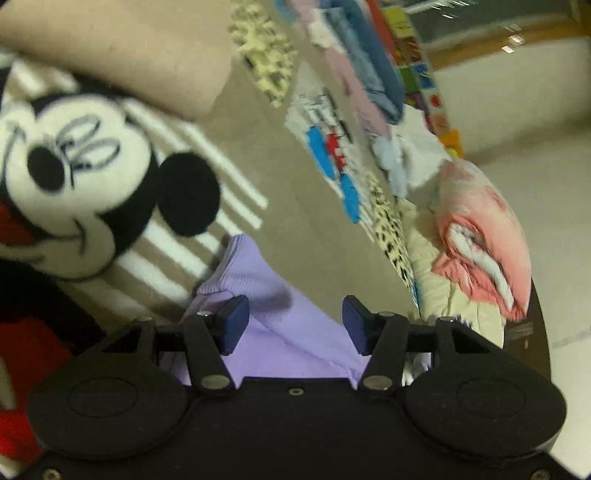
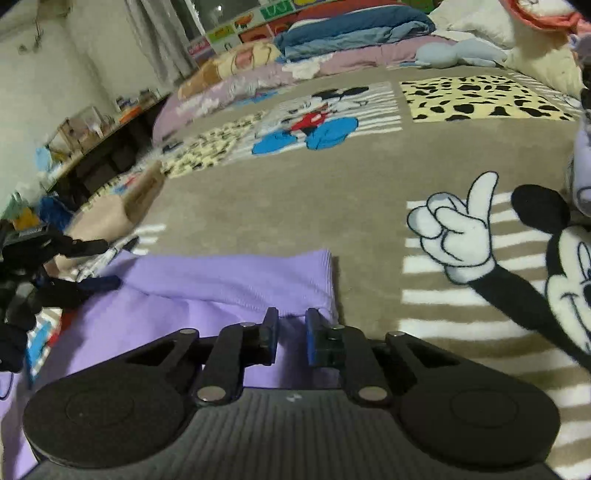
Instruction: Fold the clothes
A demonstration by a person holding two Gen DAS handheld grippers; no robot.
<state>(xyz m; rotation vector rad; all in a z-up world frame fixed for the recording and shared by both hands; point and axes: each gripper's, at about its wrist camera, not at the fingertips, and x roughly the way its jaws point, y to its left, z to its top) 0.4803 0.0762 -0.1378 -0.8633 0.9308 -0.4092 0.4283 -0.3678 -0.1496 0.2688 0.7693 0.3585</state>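
Note:
A lilac garment (image 2: 221, 280) lies flat on the bed, its ribbed hem (image 2: 325, 280) turned towards the far side. My right gripper (image 2: 291, 328) hangs over the hem's right corner. Its jaws stand a narrow gap apart, lilac cloth shows in that gap, and the hem lies undisturbed. My left gripper (image 1: 295, 317) is open wide just above the same lilac garment (image 1: 266, 295), with nothing pinched between its blue pads (image 1: 236, 314). The left gripper (image 2: 107, 262) also shows at the garment's left end in the right wrist view.
A brown cartoon-mouse blanket (image 2: 332, 177) covers the bed. Folded quilts and pillows (image 2: 351, 33) are piled along the far side. A pink bundle (image 1: 480, 236) lies at the bed's edge. A beige folded piece (image 2: 118, 210) sits near the left gripper. A cluttered low shelf (image 2: 92, 136) stands on the left.

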